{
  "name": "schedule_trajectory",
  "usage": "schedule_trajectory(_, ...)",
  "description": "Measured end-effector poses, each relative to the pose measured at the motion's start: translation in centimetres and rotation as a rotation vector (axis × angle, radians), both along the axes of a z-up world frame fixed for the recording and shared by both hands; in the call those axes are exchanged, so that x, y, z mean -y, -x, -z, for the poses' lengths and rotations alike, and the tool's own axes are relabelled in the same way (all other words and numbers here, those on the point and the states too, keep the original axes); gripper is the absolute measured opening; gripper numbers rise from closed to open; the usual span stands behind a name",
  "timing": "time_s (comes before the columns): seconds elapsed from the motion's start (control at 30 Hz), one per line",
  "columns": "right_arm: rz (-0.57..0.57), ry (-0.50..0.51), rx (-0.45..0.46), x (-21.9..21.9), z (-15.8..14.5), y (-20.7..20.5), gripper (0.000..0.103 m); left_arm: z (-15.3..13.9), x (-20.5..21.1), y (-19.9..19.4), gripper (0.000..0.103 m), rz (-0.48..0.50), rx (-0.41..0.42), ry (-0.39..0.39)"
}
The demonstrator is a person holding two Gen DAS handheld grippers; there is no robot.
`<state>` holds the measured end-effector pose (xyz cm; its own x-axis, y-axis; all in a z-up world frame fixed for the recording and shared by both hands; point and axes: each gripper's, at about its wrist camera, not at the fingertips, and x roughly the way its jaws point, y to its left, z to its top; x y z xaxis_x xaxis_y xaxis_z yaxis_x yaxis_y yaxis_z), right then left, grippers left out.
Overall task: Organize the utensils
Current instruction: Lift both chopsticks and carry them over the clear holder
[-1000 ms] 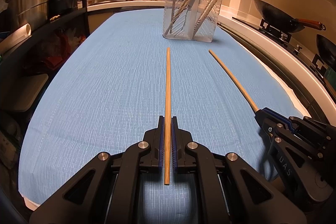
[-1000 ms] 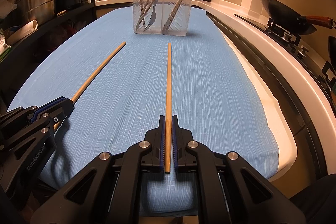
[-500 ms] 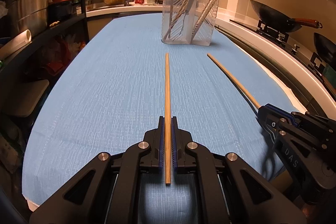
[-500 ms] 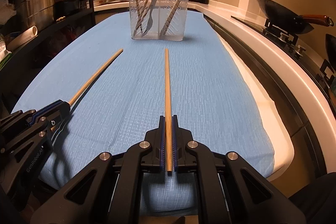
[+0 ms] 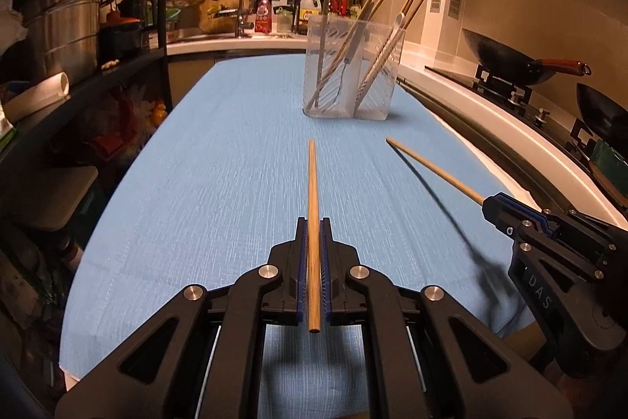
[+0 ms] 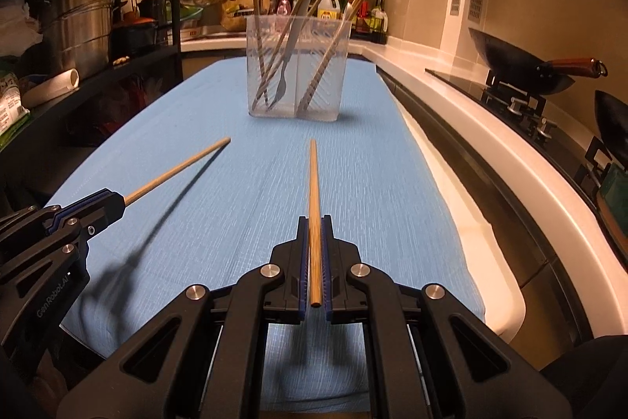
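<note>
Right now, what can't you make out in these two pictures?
- Left wrist view: right gripper pads hidden by its body.
- Right wrist view: left gripper pads likewise.
- Both: utensil holder, ribbed walls blur the lower utensils.
- Both: blue cloth, near edge hidden behind gripper frames.

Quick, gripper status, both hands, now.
Left gripper: shut on a wooden chopstick, lifted off the blue cloth.
Right gripper: shut on the other chopstick, also lifted.

Warm-lit kitchen; black shelving [image 5: 90, 81] left; stove [image 5: 510, 93] right
</note>
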<state>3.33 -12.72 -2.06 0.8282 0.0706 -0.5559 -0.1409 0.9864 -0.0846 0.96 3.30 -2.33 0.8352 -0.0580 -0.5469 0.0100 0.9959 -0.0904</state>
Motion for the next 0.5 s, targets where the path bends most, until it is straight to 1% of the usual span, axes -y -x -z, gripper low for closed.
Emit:
schedule_trajectory(0.17,-0.009,0.006,0.051,-0.2,-0.8,0.7,0.006,-1.2,0.2,0.4,0.006,0.006,0.055,-0.01)
schedule_trajectory(0.33,-0.012,0.008,0.108,-0.3,-1.7,1.3,0.006,-2.1,0.2,0.8,0.006,0.012,0.086,-0.007)
schedule_trajectory(0.5,-0.02,-0.009,0.142,-0.2,-3.0,1.6,0.006,-3.2,-0.2,1.0,0.006,0.014,0.119,0.009)
